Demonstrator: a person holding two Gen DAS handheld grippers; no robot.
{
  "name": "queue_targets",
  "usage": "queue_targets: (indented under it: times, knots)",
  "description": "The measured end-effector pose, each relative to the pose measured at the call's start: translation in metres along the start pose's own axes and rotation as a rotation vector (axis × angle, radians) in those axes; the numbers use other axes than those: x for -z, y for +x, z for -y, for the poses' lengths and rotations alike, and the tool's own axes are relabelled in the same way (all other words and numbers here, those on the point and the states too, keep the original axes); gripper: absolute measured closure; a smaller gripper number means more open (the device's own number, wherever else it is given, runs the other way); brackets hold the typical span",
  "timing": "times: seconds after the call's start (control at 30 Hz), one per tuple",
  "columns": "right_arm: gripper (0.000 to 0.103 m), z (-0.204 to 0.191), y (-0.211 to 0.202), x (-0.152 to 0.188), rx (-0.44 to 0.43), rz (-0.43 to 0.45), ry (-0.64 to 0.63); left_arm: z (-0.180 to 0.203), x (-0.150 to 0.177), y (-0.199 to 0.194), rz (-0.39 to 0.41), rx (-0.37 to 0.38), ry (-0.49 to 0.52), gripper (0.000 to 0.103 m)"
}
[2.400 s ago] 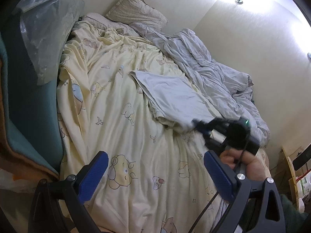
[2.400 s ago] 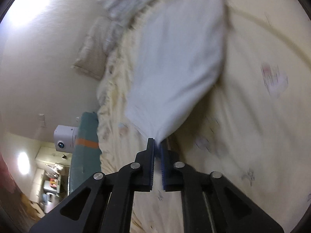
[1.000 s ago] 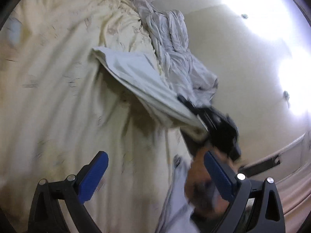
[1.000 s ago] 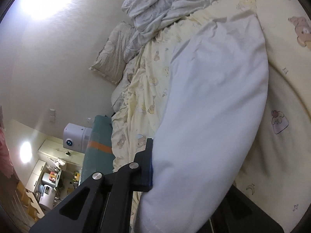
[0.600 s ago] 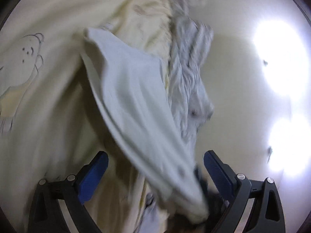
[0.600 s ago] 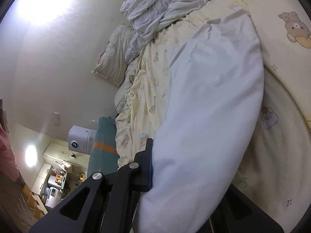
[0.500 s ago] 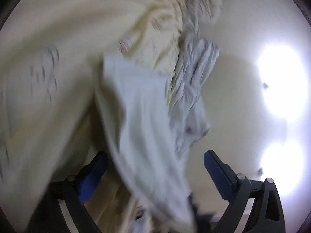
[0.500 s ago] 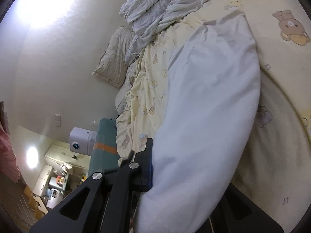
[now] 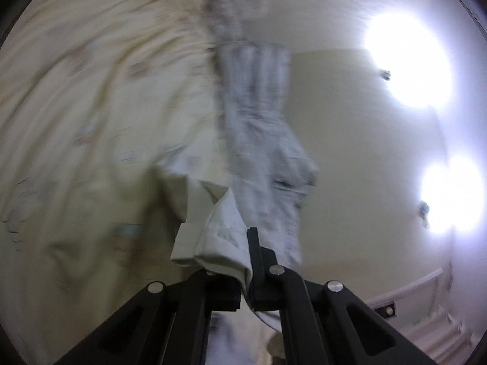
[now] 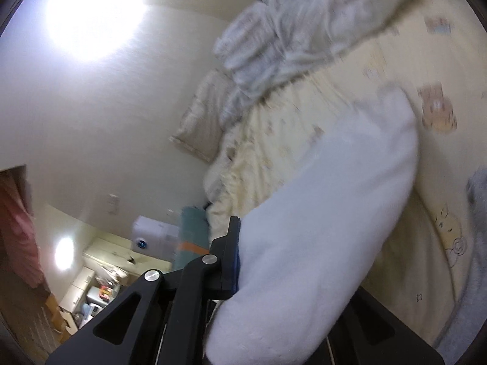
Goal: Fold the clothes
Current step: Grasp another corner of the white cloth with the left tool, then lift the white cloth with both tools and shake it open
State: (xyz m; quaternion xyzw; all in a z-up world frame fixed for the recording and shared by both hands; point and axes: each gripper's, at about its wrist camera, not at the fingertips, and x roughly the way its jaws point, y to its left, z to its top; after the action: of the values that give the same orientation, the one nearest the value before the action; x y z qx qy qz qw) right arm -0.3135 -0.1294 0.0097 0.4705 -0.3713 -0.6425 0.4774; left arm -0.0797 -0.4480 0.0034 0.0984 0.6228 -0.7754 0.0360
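Fold barely started, it seems: white cotton garment (image 9: 213,237) is clenched by both left gripper (image 9: 243,261) and right gripper (image 10: 243,258), stretched toward 12 o'clock over the cream bear-print bed (image 9: 91,106).

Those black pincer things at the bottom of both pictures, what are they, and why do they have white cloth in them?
They are two grabbers a person holds, one per hand, each with a small camera looking along its fingers. One picture comes from the left gripper, the other from the right gripper. Both are pinched shut on a white garment to fold it. Underneath lies a bed with a yellow bear-print sheet, a rumpled grey duvet and a pillow.
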Motion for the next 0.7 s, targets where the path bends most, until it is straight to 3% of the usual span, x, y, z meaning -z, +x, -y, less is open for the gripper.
queue_targets:
  times: [0.17, 0.33, 0.47, 0.6, 0.7]
  knots:
    - [0.097, -0.071, -0.078, -0.016, -0.048, 0.096, -0.077, 0.116, 0.023, -0.013, -0.042, 0.151, 0.105, 0.101]
    - [0.098, -0.127, -0.176, -0.013, -0.037, 0.171, -0.152, 0.193, 0.073, -0.017, -0.139, 0.249, 0.136, 0.101]
    - [0.098, -0.133, -0.245, -0.012, 0.026, 0.218, -0.157, 0.212, 0.110, 0.011, -0.250, 0.236, 0.121, 0.101]
    - [0.097, -0.113, -0.298, -0.030, 0.085, 0.277, -0.139, 0.217, 0.145, 0.061, -0.359, 0.214, 0.127, 0.101]
    - [0.097, -0.104, -0.326, -0.032, 0.121, 0.300, -0.142, 0.212, 0.173, 0.068, -0.402, 0.190, 0.157, 0.101]
